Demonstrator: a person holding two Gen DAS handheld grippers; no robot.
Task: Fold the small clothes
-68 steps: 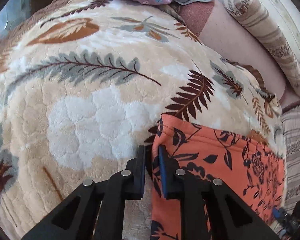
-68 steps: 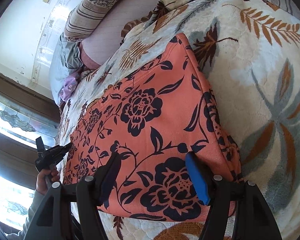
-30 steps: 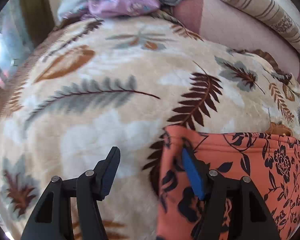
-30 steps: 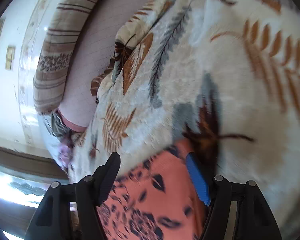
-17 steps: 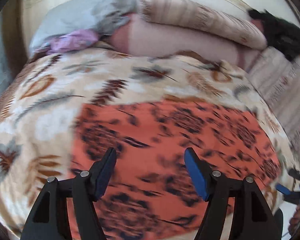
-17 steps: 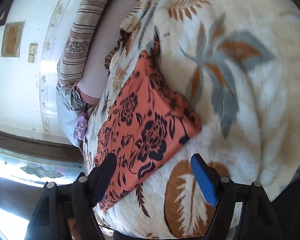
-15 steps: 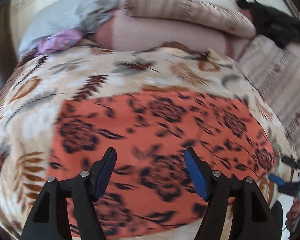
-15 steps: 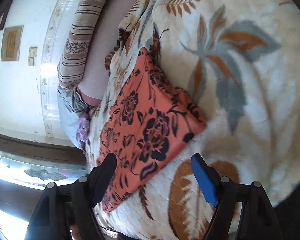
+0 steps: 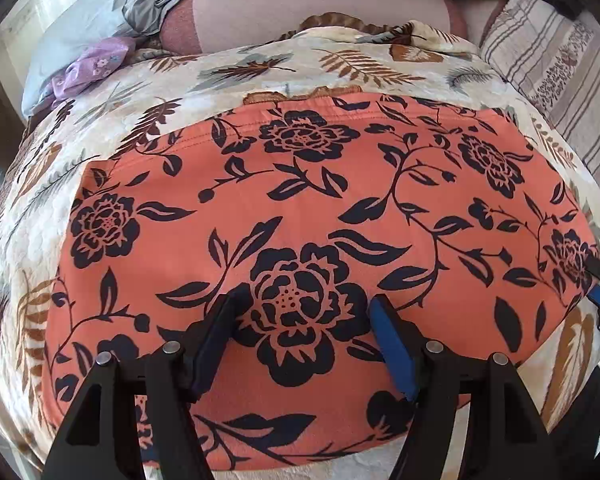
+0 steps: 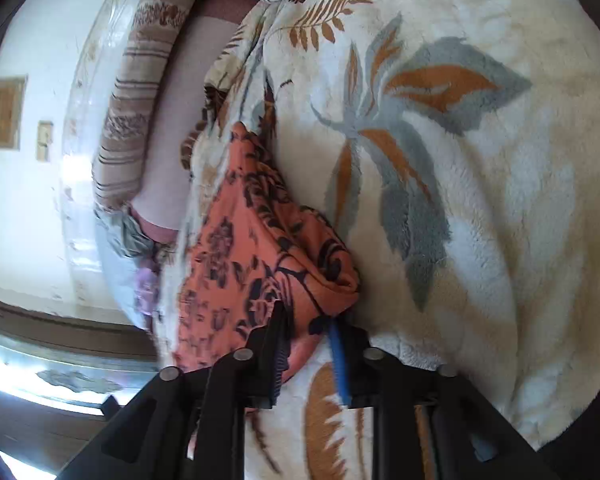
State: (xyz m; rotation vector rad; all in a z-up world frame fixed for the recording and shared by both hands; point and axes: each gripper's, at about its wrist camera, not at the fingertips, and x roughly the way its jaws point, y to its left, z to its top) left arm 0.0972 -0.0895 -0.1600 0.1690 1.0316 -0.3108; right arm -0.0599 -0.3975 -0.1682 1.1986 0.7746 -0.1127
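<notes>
- The orange floral garment is lying spread flat on the leaf-print blanket, reaching almost to the blanket's near edge; flat and wide likely because a fold is being set up.
- The right gripper is working at the garment's near right corner. Its jaws are closing, narrow now, with the bunched corner of cloth between them; pads appear to be pressing the fabric.
- Judgement: a corner hold suits lifting that side across for the next fold.
- The left gripper is hovering over the garment's near middle, jaws standing wide, nothing between the pads; cloth is lying below them, not pinched.
- Garment: thin, supple knit, dark flowers on orange, stitched hem along the far edge; it is puckering where it is gripped.
- Blanket: thick, plushy, quilted pile; it is probably giving grip, so cloth may drag.
- Striped pillows are resting past the blanket's far edge, and a purple cloth near its far left corner.
</notes>
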